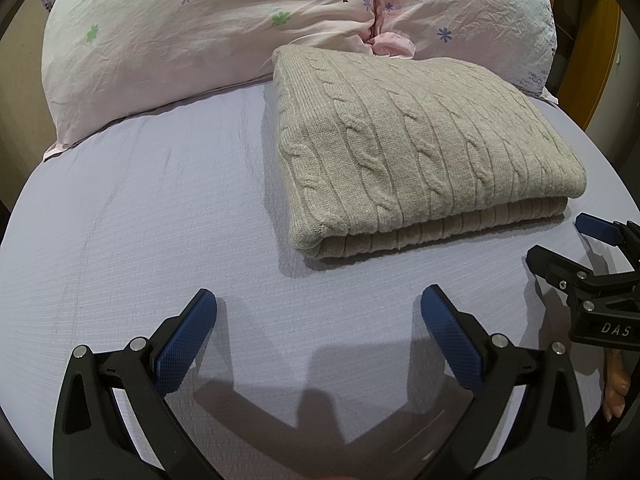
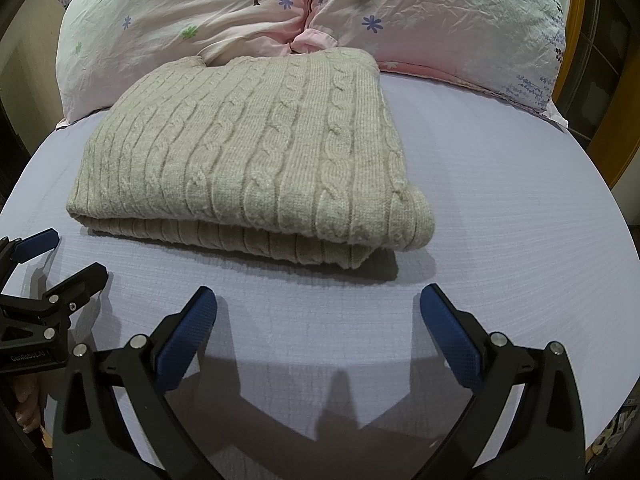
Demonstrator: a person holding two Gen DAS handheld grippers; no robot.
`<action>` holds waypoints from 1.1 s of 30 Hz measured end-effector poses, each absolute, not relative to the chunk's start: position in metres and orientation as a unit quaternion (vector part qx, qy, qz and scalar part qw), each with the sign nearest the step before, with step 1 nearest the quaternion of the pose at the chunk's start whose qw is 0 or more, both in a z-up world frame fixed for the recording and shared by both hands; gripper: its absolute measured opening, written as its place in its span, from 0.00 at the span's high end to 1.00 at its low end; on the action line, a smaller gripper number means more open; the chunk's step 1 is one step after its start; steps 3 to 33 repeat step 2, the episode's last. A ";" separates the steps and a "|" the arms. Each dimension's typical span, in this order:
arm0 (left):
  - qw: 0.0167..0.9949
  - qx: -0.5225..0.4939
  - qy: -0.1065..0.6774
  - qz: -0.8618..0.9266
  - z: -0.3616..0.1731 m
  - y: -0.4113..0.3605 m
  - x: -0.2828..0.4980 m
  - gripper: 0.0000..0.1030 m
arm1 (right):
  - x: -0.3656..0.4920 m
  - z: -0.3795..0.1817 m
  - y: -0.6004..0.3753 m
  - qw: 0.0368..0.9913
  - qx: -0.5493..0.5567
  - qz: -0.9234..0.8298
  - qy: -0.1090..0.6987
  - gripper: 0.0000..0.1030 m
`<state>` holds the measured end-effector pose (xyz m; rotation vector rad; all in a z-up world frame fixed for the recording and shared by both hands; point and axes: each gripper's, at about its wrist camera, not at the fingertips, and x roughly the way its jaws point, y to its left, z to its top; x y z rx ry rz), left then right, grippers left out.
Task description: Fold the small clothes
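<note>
On the lilac bed sheet (image 1: pixel 140 240) a beige cable-knit sweater (image 1: pixel 400 152) lies already folded into a thick rectangle, far edge touching the flowered pillows (image 1: pixel 180 40), near edge showing stacked layers facing both cameras; left gripper (image 1: pixel 318 300) hovers just short of that near edge with jaws spread wide and nothing between them, right gripper (image 2: pixel 318 300) likewise wide apart and empty, near the sweater's front right corner; each gripper shows in the other's view, the right one at the edge of the left view (image 1: pixel 560 248), the left one low at the side of the right view (image 2: pixel 56 256), and the two are close side by side; judgement: fold looks done or nearly done, maybe one last tidy or a half fold left; to do it well, pinch all layers at the two near corners together, lift evenly, carry toward the pillows without dragging the bottom layer, then press flat; thick knit will spring back some, so grab deep rather than at the fringe; room: wide bare sheet left of the sweater and in front of it, some on its right too, pillows block the back, bed edge curves off at both sides, wooden frame (image 2: pixel 576 92) beyond the right pillow; keep the grippers from bumping each other, they sit near
</note>
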<state>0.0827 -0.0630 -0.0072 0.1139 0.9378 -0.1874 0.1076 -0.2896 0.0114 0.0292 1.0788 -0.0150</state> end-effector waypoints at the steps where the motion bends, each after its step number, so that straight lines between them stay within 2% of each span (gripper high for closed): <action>1: 0.886 0.055 0.451 -0.090 -0.007 -0.063 0.083 0.01 | 0.108 0.012 -0.290 0.858 0.014 -0.007 0.514 0.02; 33: 0.886 0.055 0.451 -0.090 -0.007 -0.063 0.083 0.01 | 0.108 0.012 -0.290 0.858 0.014 -0.007 0.514 0.02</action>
